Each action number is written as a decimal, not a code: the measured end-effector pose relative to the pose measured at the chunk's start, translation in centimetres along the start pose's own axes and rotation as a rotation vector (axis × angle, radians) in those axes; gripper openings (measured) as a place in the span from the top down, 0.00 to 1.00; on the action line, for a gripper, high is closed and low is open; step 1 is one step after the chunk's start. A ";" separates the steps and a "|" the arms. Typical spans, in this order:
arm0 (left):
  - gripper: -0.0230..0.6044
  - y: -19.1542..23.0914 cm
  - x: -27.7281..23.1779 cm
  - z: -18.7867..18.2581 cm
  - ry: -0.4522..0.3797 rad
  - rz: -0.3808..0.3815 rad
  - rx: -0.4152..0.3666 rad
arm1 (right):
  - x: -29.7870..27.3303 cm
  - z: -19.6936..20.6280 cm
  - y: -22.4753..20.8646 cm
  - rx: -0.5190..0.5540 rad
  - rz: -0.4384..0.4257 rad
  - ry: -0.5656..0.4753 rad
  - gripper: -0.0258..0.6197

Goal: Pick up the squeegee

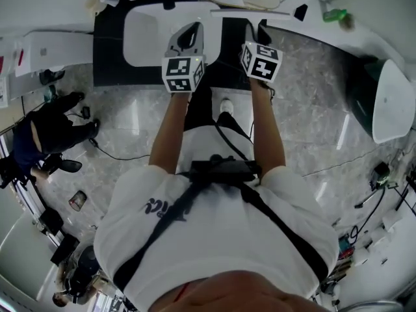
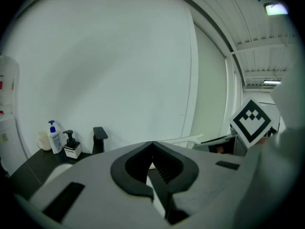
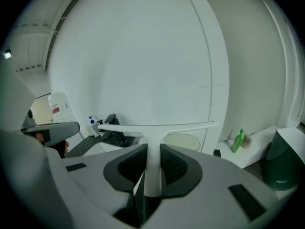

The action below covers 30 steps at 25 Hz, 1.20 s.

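Plainly the right hand-held gripper (image 3: 152, 150) pinches the squeegee (image 3: 157, 127), while the left hand-held gripper (image 2: 152, 144) sits pressed together.

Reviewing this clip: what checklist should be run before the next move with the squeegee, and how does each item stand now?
1. Handle of the squeegee clamped in the right claw: ok.
2. Its blade crosswise above that claw, touching nothing: ok.
3. The left claw shut and empty: ok.
4. That left claw apart from the squeegee: ok.
5. The soap bottles well off the blade: ok.
6. Grip firm enough not to slip: cannot tell.
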<state>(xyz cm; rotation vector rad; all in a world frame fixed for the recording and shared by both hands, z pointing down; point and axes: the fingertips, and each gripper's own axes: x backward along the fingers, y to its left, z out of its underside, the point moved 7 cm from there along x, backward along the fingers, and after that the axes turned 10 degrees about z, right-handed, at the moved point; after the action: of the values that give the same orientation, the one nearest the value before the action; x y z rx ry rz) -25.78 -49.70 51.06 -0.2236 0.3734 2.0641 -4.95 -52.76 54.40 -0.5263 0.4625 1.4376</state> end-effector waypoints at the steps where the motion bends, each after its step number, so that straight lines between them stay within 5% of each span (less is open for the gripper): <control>1: 0.94 -0.3 0.5 -0.9 -0.018 -0.009 -0.012 | 1.1 -1.1 0.1 -0.005 -0.010 -0.037 0.82; 8: 0.95 -3.1 5.1 -7.1 -0.165 -0.025 -0.025 | 9.3 -7.3 0.5 -0.048 -0.080 -0.280 0.82; 17: 0.95 -6.4 10.7 -13.2 -0.291 -0.085 -0.140 | 18.9 -12.2 0.1 -0.040 -0.090 -0.537 0.82; 30: 0.95 -9.8 14.1 -14.9 -0.331 -0.091 -0.200 | 24.0 -11.5 -0.6 -0.016 -0.038 -0.612 0.82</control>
<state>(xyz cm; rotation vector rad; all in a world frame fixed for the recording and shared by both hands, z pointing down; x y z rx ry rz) -24.23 -38.97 31.08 -0.0156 -0.0449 2.0042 -2.16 -40.45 30.92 -0.0882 -0.0483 1.4804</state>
